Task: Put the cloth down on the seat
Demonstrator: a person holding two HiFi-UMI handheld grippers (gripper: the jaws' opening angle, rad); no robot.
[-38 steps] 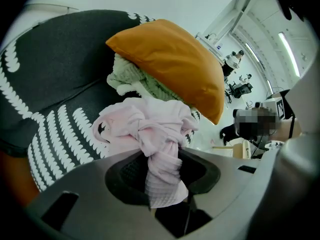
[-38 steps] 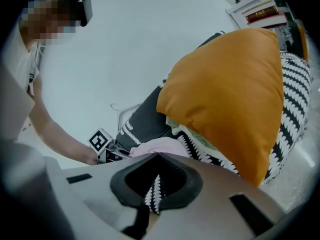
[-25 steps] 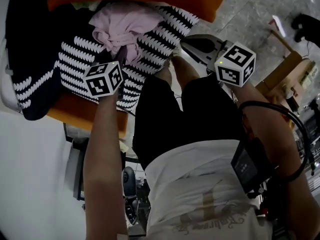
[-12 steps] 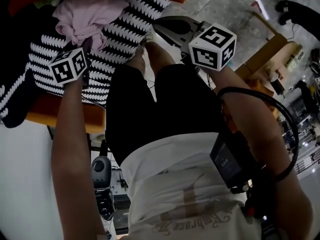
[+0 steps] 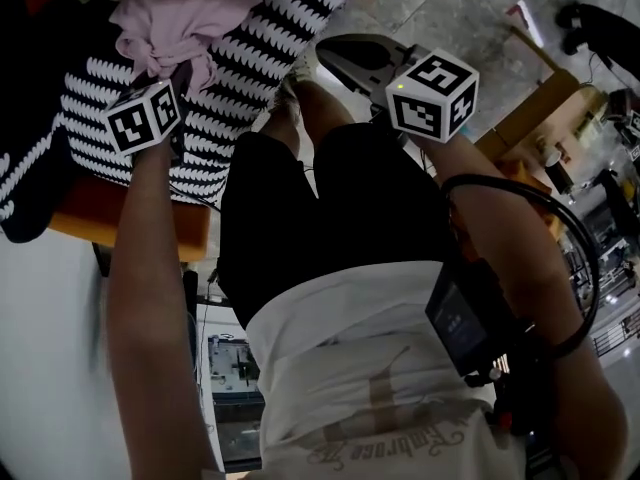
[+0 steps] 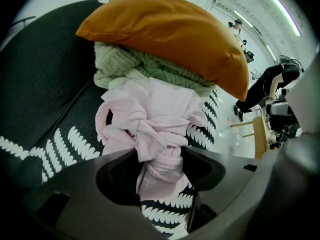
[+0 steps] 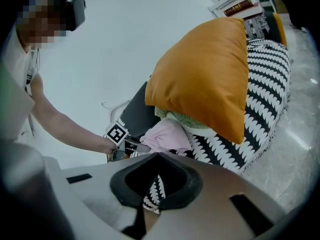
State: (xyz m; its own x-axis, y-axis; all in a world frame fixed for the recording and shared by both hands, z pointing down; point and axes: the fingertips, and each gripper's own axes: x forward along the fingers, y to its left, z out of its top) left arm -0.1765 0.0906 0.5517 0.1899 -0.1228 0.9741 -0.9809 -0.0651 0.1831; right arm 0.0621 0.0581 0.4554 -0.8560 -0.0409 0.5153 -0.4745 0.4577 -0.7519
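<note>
- The seat [image 6: 45,84] is dark and is partly covered by a black-and-white patterned throw [image 6: 55,149].
- An orange cushion [image 6: 170,34] lies at the far side of the seat, on top of a green knitted cloth [image 6: 125,64].
- The pink cloth [image 6: 155,119] lies bunched and knotted on the throw, just in front of the green knitted cloth and touching it.
- The left tool [image 6: 162,184] points steeply down over the near end of the pink cloth.
- Its jaws have just been opening and now stand wide apart. The narrow near end of the pink cloth hangs in the gap between them, and the pads do not press on it.
- The right tool [image 7: 152,189] is held to the right of the seat, above the person's legs and well apart from the pink cloth.
- Its jaws are together, with nothing clamped between them. It points toward the seat, so its view takes in the cushion, the throw and the left tool.
- The person's left arm [image 5: 150,268] reaches forward to the seat.
- A grey stone floor [image 5: 450,8] lies to the right of the seat.
</note>
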